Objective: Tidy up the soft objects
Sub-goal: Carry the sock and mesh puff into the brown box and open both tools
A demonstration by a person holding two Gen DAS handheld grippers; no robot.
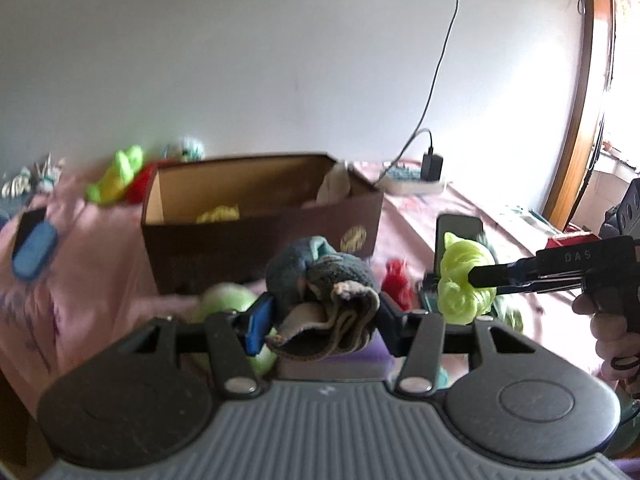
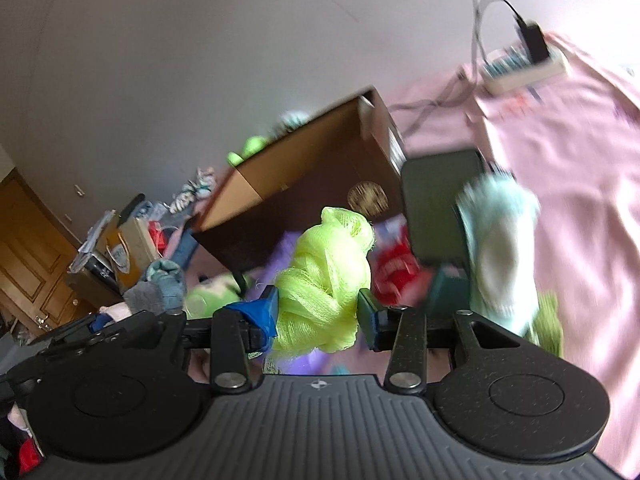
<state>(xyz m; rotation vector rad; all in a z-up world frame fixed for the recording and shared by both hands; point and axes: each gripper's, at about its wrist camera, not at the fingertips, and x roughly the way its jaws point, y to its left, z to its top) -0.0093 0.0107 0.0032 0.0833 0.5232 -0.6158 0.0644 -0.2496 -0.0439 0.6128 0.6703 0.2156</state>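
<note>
Left hand-held gripper [image 1: 320,320] clamped on a bundle of grey-blue socks [image 1: 320,280], fuzzy knit, beige cuff folded under. Right hand-held gripper [image 2: 316,316] clamped on a neon yellow mesh pouf [image 2: 324,272], netted and knotted in lumps. Both loads held clear above the pink sheet [image 2: 560,200].

Ahead of both: open cardboard box [image 1: 260,216], dark brown outside, plain tan inside, round gold emblem on its front wall, unreadable. Inside it, something yellow at the bottom and a pale cloth against the right wall.

Between grippers and box, on the sheet: red knit item [image 1: 396,280], pale green soft item [image 1: 228,300], purple block [image 1: 360,356] under the socks. A dark phone-like slab [image 2: 440,208] stands just right of the box. A mint-and-white fluffy piece [image 2: 500,248] is beside it, blurred.

Behind the box: a bright green soft toy [image 1: 120,176], more red, a teal-and-white tangle. Far right rear, white power strip [image 1: 416,184] with black charger plugged in, cable running up the white wall.

Left view shows the right tool's black body lettered "DAS" [image 1: 576,257], held by a hand [image 1: 608,320]. Blue oblong item [image 1: 34,248] at far left.
</note>
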